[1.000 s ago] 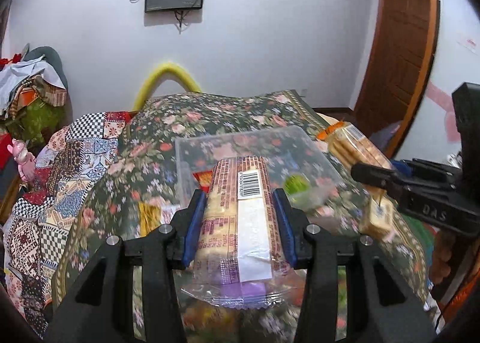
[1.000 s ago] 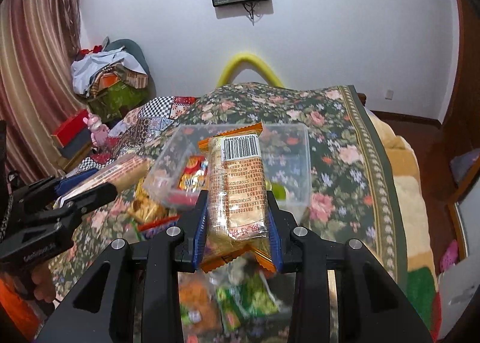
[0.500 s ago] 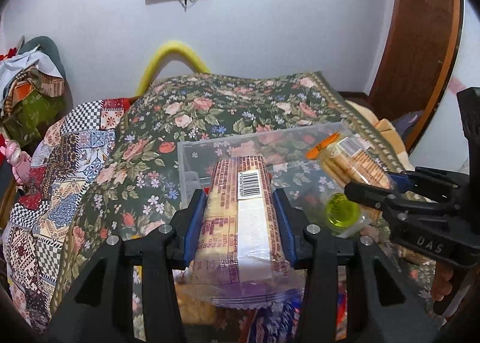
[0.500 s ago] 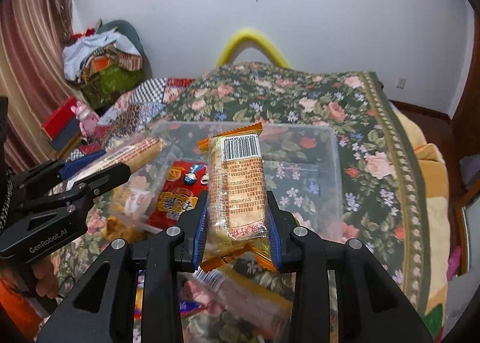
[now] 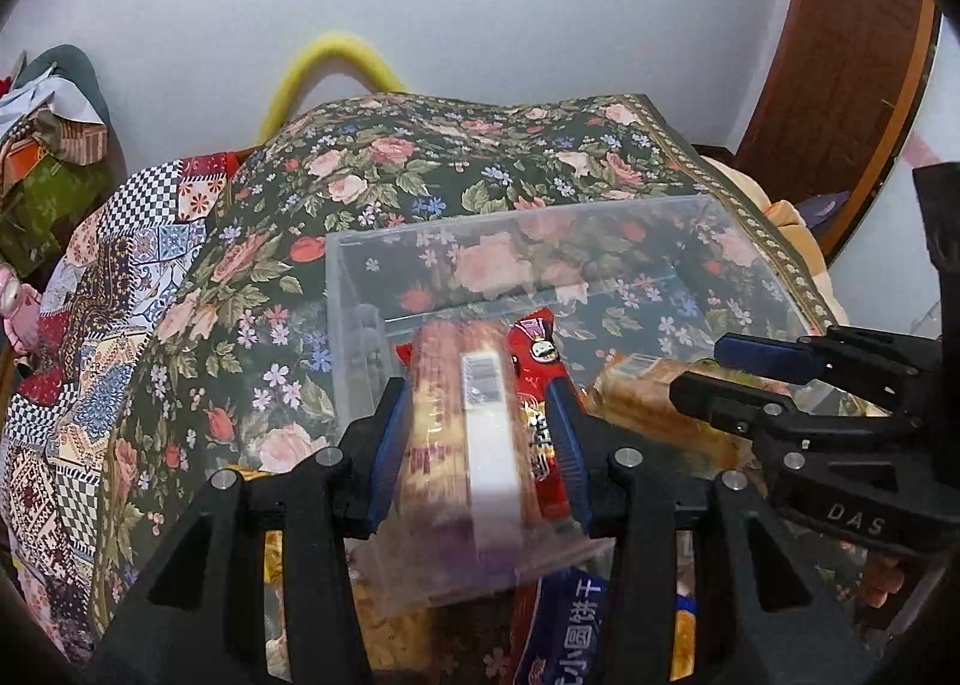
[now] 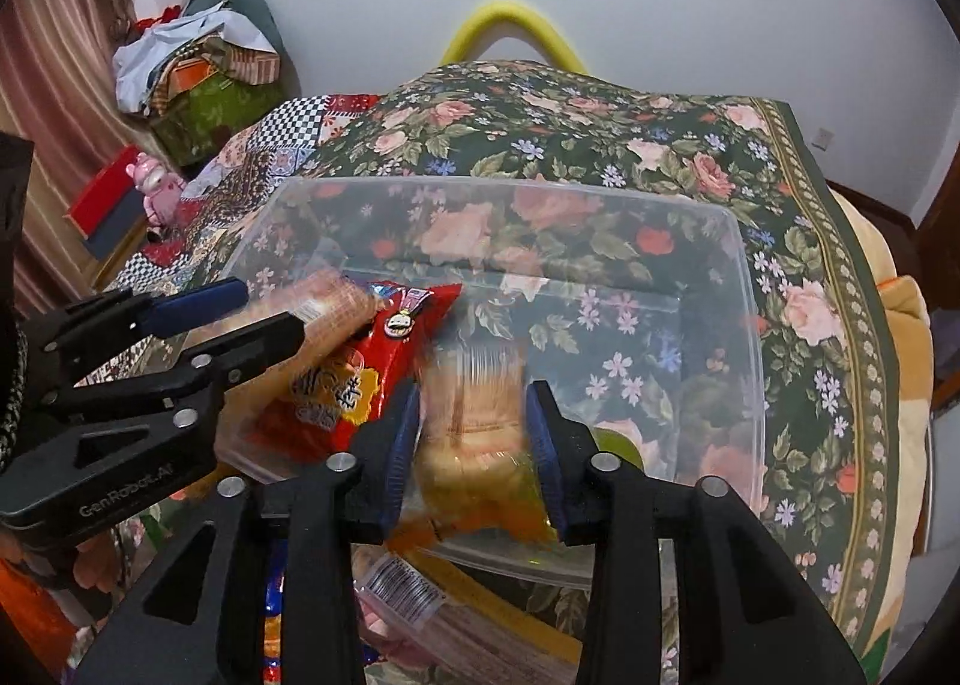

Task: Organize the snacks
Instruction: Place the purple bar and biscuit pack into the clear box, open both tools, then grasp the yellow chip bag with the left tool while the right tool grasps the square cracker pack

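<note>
Two handheld grippers reach over a clear plastic bin (image 5: 600,241) that sits on a bed covered by a dark green floral bedspread (image 5: 420,145).

In the left wrist view, the left gripper (image 5: 480,439) has its jaws closed on a long clear-wrapped cracker pack (image 5: 474,433). The pack lies lengthwise between the two blue pads, with a white label strip and barcode facing up. Its far end pokes over the bin's near wall, and its near end hangs out behind the jaws. A red snack bag (image 5: 537,379) lies inside the bin, just to the right of the pack and touching it.

In the right wrist view, the right gripper (image 6: 474,445) has its jaws closed on an orange-wrapped biscuit pack (image 6: 480,433), blurred by motion. This pack sits between the pads, above the bin's near-right part. A green object shows just beyond the right pad, too hidden to name.

More wrapped snacks (image 6: 402,583) lie on the bedspread below the bin's near edge, one showing a barcode.

A yellow foam arch (image 6: 516,25) rises behind the bed against a white wall.
</note>
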`<state>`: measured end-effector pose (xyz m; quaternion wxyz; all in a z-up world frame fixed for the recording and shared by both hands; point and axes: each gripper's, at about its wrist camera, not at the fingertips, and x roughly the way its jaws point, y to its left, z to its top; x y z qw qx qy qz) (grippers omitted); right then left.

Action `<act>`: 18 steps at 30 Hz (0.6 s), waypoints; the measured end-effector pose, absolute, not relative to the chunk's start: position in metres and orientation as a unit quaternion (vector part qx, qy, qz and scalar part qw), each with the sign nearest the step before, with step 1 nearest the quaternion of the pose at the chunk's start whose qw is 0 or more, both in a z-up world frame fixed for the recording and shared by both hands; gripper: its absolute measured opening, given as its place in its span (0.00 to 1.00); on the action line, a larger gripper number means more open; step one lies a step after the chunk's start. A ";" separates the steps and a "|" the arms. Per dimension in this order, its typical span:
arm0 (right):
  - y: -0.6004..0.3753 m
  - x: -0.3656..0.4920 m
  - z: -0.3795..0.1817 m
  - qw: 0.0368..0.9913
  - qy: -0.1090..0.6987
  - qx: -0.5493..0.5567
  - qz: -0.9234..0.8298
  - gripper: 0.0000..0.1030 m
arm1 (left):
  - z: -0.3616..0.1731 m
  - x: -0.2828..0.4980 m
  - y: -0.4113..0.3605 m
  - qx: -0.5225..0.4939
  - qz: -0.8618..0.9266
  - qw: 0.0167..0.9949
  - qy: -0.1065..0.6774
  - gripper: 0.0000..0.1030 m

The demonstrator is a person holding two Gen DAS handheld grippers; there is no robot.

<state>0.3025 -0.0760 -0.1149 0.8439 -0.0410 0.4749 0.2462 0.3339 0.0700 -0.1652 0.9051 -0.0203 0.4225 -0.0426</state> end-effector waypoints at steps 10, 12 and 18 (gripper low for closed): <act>-0.113 0.269 -0.080 0.878 0.424 -0.050 0.219 0.50 | -0.126 0.291 0.114 -0.028 -0.019 0.924 0.381 0.56; -0.128 0.262 -0.076 0.882 0.419 -0.039 0.214 0.50 | -0.126 0.285 0.126 -0.032 -0.009 0.924 0.382 0.56; -0.171 0.238 -0.078 0.890 0.422 -0.034 0.169 0.50 | -0.150 0.272 0.163 -0.042 0.030 0.910 0.412 0.57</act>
